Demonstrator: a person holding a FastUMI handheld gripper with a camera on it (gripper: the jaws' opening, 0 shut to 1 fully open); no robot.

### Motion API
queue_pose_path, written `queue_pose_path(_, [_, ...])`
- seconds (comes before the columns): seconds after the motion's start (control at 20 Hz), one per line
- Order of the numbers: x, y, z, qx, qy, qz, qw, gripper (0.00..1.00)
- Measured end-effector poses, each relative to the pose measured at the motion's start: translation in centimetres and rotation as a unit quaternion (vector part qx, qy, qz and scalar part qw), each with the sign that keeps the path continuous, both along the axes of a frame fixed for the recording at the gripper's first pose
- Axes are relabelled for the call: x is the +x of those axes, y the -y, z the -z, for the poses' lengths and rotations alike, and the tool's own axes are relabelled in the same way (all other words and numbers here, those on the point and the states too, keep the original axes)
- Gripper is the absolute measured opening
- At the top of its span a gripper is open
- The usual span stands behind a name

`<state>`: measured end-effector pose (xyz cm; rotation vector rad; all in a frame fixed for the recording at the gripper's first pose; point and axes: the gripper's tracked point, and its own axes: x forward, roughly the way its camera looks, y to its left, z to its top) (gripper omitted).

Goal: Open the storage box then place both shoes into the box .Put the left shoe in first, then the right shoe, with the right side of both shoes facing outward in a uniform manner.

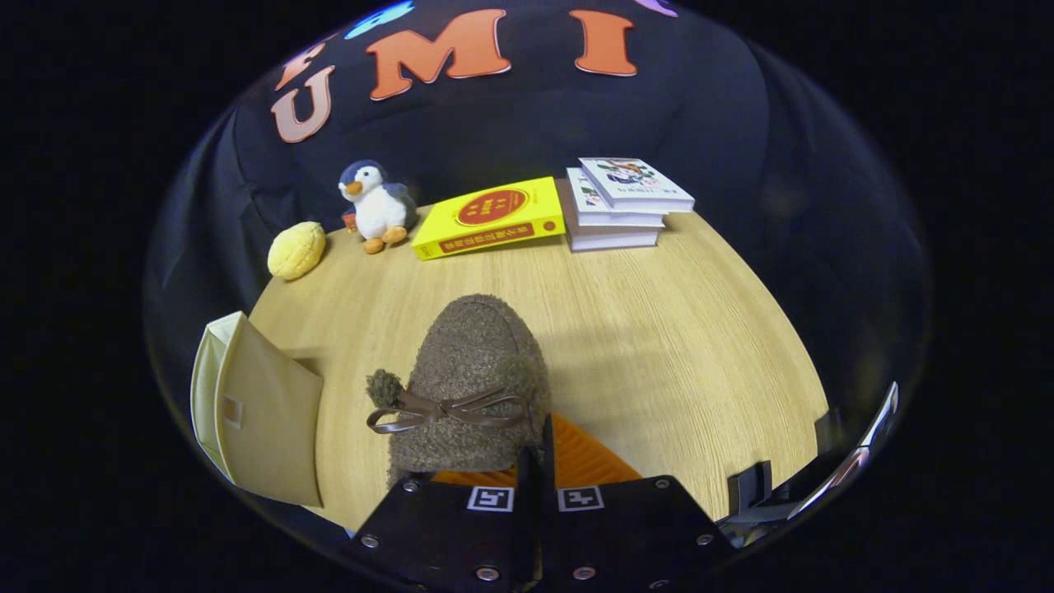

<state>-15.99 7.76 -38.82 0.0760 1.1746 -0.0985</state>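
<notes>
The gripper (539, 461) clamps 1 fuzzy brown shoe (469, 387) by its collar above the table (659, 346), right of the open storage box (259, 412); such a thin pinch could let the shoe twist or drop.

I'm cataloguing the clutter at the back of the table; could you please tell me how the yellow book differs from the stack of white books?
The yellow book is a single thick volume with a yellow cover; the stack of white books is three thinner white ones piled unevenly. The yellow book lies nearer the penguin plush. Both lie flat, far beyond the gripper, which is closed on the brown shoe.
</notes>
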Motion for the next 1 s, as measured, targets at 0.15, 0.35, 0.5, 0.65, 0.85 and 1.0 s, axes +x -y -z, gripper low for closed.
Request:
queue_pose_path(0.15, [1.1,-4.3,-2.8,0.010,0.003,-0.011,1.000,0.05])
queue_pose_path(0.35, [2.5,-10.9,-5.7,0.025,0.008,-0.037,0.999,0.05])
queue_pose_path(0.5, [3.3,-16.2,-7.3,0.043,0.011,-0.057,0.997,0.05])
queue_pose_path(0.65, [3.7,-20.8,-8.1,0.056,0.012,-0.079,0.995,0.05])
queue_pose_path(0.85, [3.9,-26.2,-8.6,0.071,0.010,-0.110,0.991,0.05])
queue_pose_path(1.0, [3.6,-29.5,-8.1,0.078,-0.002,-0.126,0.989,0.05])
